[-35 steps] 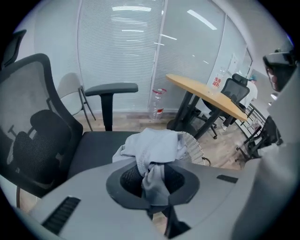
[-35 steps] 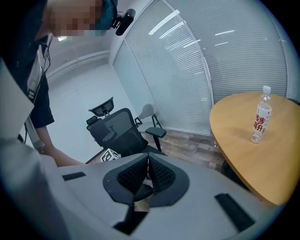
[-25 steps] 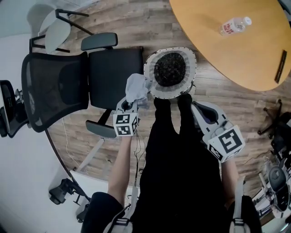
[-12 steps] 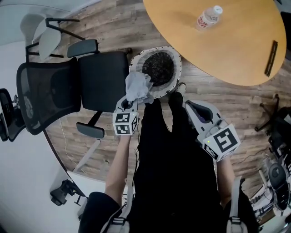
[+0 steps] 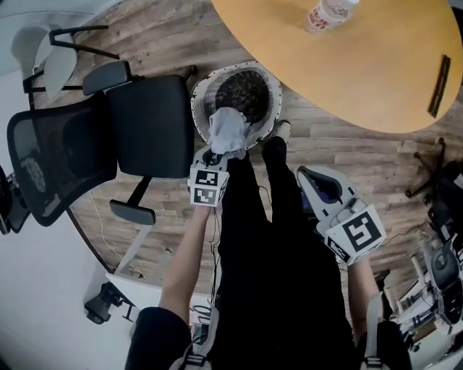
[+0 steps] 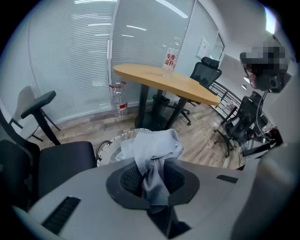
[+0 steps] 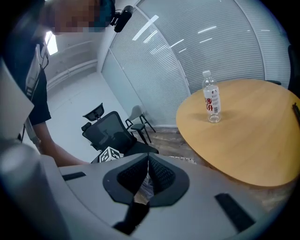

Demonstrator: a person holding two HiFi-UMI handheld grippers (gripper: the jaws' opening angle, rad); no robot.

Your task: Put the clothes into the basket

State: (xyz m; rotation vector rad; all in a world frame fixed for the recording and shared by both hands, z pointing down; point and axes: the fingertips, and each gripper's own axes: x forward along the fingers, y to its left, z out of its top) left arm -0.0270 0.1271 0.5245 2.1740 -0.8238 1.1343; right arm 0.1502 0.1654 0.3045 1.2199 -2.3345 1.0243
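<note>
A round white-rimmed basket [image 5: 200,92] with a dark inside stands on the wood floor by the person's feet. A crumpled light grey cloth [image 5: 228,128] hangs over its near part, pinched in my left gripper [image 5: 217,155], which points steeply down. In the left gripper view the cloth [image 6: 151,146] bunches between the pads and drapes forward, with the basket rim [image 6: 110,143] below it. My right gripper [image 5: 307,178] hovers to the right of the person's legs, shut with nothing in it; its pads [image 7: 159,174] meet in the right gripper view.
A black office chair [image 5: 148,126] stands just left of the basket. A round wooden table [image 5: 362,65] with a water bottle [image 5: 324,13] reaches over the floor at the back right. More chairs and gear crowd the right edge [image 5: 441,217].
My left gripper has carried the grey cloth from the basket's left rim to over its near part and lower. The right gripper has drifted a little forward.
</note>
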